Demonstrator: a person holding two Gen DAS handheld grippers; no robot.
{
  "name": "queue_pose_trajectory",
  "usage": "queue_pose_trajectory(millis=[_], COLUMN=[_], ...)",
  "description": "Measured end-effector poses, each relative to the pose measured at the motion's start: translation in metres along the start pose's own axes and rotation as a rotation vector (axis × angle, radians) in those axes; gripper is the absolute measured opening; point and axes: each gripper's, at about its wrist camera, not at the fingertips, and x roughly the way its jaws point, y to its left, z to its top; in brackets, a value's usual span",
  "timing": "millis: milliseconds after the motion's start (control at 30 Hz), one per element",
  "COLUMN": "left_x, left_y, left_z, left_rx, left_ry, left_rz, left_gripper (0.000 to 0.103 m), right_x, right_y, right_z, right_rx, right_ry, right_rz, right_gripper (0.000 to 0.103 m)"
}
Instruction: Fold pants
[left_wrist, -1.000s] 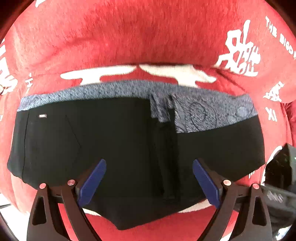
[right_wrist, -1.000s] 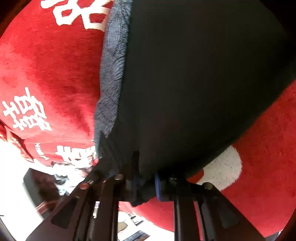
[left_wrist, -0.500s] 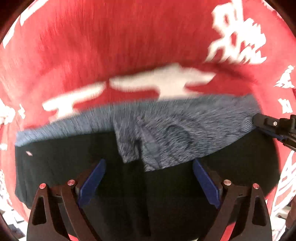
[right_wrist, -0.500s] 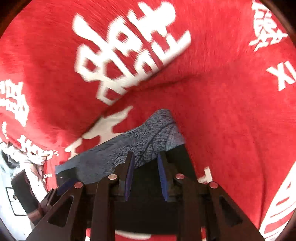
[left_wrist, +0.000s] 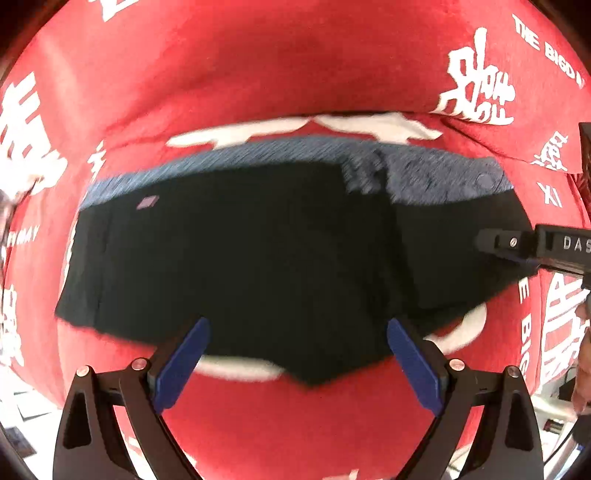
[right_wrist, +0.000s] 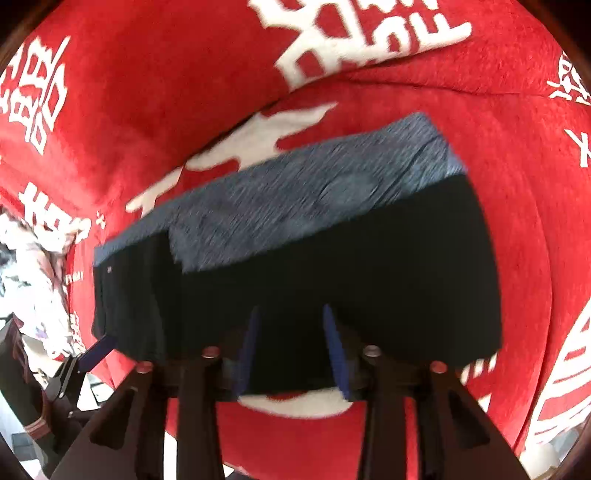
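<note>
The black pants (left_wrist: 258, 258) lie folded on the red blanket (left_wrist: 258, 66), grey waistband (right_wrist: 314, 206) away from both cameras. Left tongs (left_wrist: 295, 365) gape wide; right tongs (right_wrist: 291, 347) stand partly open, seemingly empty. Square the edges, then press the fold flat.

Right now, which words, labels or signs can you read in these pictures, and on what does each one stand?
"THE BIGD", cut off at the edge: red blanket, upper right.
"XI": the blanket, beside the pants.
"DAS", cut off: side of the right gripper.
Large white Chinese-style characters: printed over the blanket, too stylised for me to read.
Small label on the pants: too blurred.
</note>
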Motion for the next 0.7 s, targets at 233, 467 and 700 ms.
queue_pose_trajectory(millis=[233, 467, 700], left_x=[-0.017, -0.024, -0.037], left_y=[0.052, 0.112, 0.166], left_z=[-0.044, -0.076, -0.111], left_rx=[-0.121, -0.288, -0.431], left_ry=[0.014, 0.000, -0.028], left_rz=[-0.029, -0.043, -0.027], left_gripper=[0.098, 0.098, 0.098], right_x=[-0.004, 0.017, 0.042], right_y=[0.030, 0.086, 0.163], right_z=[-0.017, -0.036, -0.057], right_rx=[-0.057, -0.170, -0.355], right_ry=[0.069, 0.164, 0.221], right_rz=[-0.119, -0.224, -0.255], right_gripper=[0.064, 0.075, 0.078])
